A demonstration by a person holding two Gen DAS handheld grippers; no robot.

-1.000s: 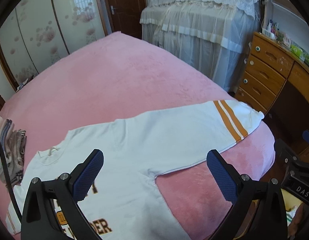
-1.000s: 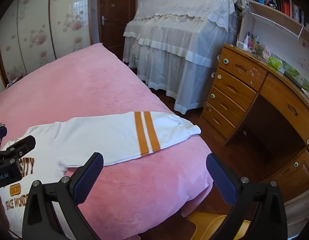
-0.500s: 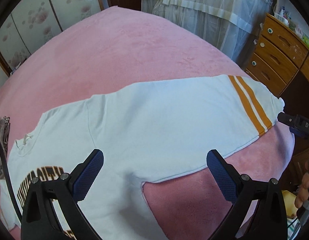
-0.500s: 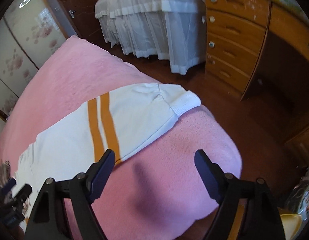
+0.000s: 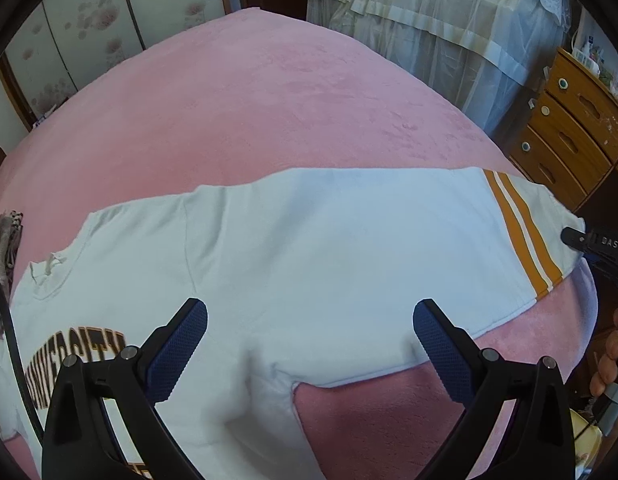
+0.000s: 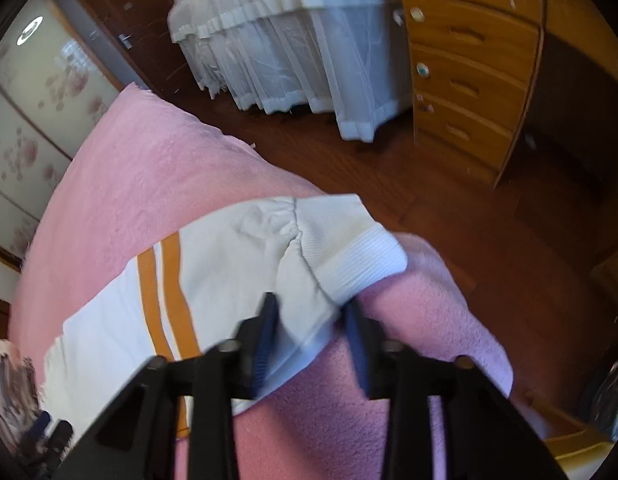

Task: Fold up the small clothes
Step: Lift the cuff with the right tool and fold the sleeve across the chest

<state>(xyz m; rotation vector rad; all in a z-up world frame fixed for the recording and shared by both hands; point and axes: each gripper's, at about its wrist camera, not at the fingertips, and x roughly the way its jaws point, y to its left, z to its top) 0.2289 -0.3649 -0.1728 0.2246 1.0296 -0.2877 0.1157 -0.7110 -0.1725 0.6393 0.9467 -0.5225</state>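
White cotton, a long-sleeved sweatshirt [image 5: 309, 264], lies flat across the pink bed [image 5: 269, 92], its orange-striped sleeve [image 6: 213, 276] stretched toward the mattress corner, presumably so it can be folded back over the body. From the right wrist view, the right tongs [image 6: 309, 340] sit at six o'clock, jaws just closing on the sleeve's lower edge beside the ribbed cuff [image 6: 361, 256]; fabric lies between them, though the blur hides whether the pads press yet. The left tongs [image 5: 309, 344] gape wide and hold nothing, hovering over the underarm at six o'clock, likely to pin the fold.
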